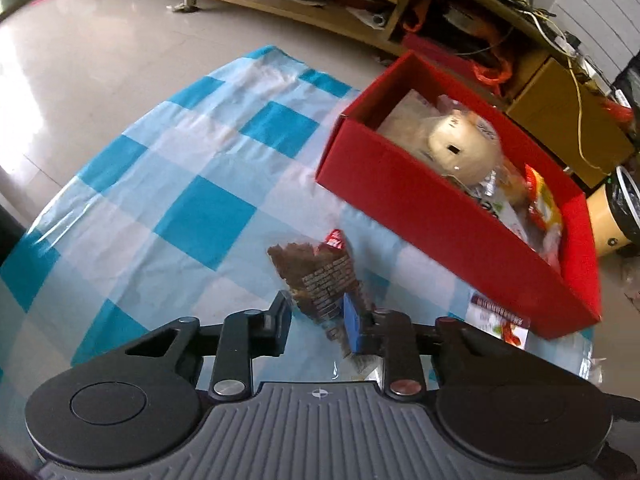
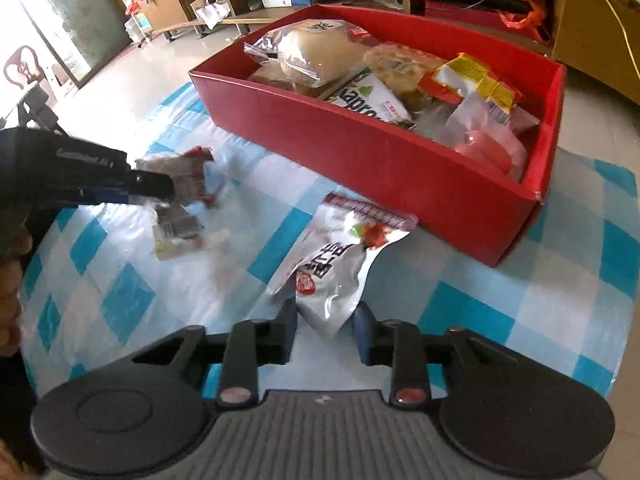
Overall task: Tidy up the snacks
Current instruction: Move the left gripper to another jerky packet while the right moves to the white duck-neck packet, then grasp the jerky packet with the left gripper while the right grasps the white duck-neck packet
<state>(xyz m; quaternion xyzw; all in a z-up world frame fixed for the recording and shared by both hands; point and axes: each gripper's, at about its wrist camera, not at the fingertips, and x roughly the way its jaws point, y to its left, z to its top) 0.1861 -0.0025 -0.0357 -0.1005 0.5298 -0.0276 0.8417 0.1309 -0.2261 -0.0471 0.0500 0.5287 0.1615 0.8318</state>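
Note:
A red box [image 1: 400, 200] holding several snack packs stands on the checked cloth, also seen as the red box [image 2: 360, 140] in the right wrist view. My left gripper [image 1: 320, 320] is shut on a brown brick-patterned snack packet [image 1: 320, 276] just above the cloth, left of the box. From the right wrist view the left gripper [image 2: 160, 186] comes in from the left with that packet [image 2: 188, 174] in its tips. My right gripper [image 2: 326, 324] is shut on the lower end of a white and silver snack pouch [image 2: 340, 256], which lies in front of the box; the same pouch [image 1: 500, 322] shows by the box corner.
The blue and white checked cloth [image 1: 192, 184] covers the table, with its edges dropping to a tiled floor [image 1: 80, 60]. Wooden shelves [image 1: 320, 4] with clutter and cables stand behind the box. A yellow bin [image 1: 608, 216] is at the far right. A person's hand [image 2: 12, 280] holds the left gripper.

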